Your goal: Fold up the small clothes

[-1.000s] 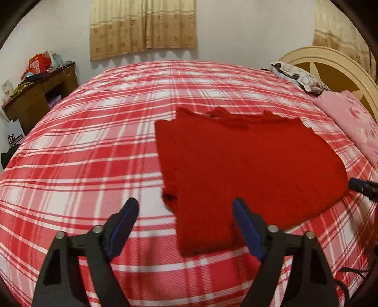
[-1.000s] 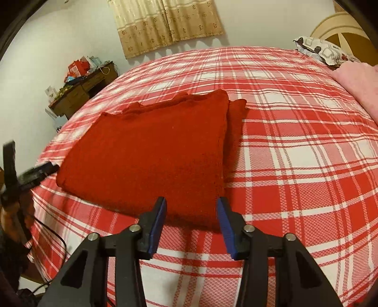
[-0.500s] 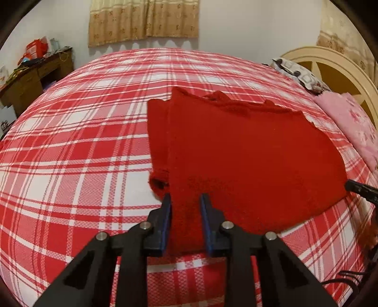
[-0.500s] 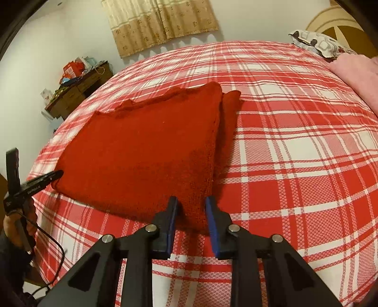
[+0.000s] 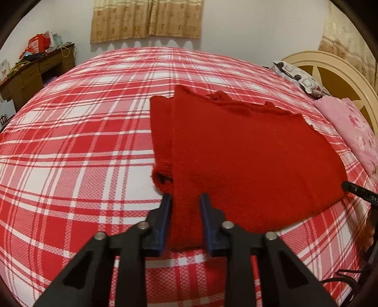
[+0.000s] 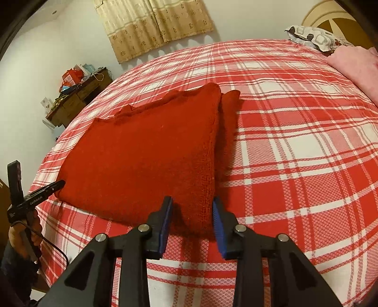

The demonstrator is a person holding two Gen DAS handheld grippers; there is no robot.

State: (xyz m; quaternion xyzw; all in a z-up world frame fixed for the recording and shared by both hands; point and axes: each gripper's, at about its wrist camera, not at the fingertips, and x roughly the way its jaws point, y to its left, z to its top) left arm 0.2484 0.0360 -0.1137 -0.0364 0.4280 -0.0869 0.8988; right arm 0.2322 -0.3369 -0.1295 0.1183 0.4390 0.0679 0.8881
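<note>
- Red knitted garment (image 5: pixel 248 160), folded flat with its sleeves tucked under, lies on a bed covered by a red-and-white plaid sheet (image 5: pixel 78 146), close to the near edge.
- One sleeve (image 5: pixel 161 132) peeks out along the garment's left side in the left wrist view; the other sleeve (image 6: pixel 228 127) shows along the right side in the right wrist view.
- Left gripper (image 5: pixel 185 207) has the garment's near left corner between its blue pads, and its jaws are closing on the fabric, which fills the gap.
- Right gripper (image 6: pixel 191 210) straddles the near right corner; its jaws are opening, and the pads seem to stand just clear of the knit, though the angle makes this hard to judge.
- A hand (image 6: pixel 26 233) holding the left gripper's handle appears at the left edge of the right wrist view.
- A pink blanket (image 5: pixel 349 132) and a patterned pillow (image 5: pixel 297 78) rest by the cream headboard (image 5: pixel 335 68).
- A cluttered wooden desk (image 5: pixel 35 73) stands beside the bed, below beige curtains (image 5: pixel 146 19).
</note>
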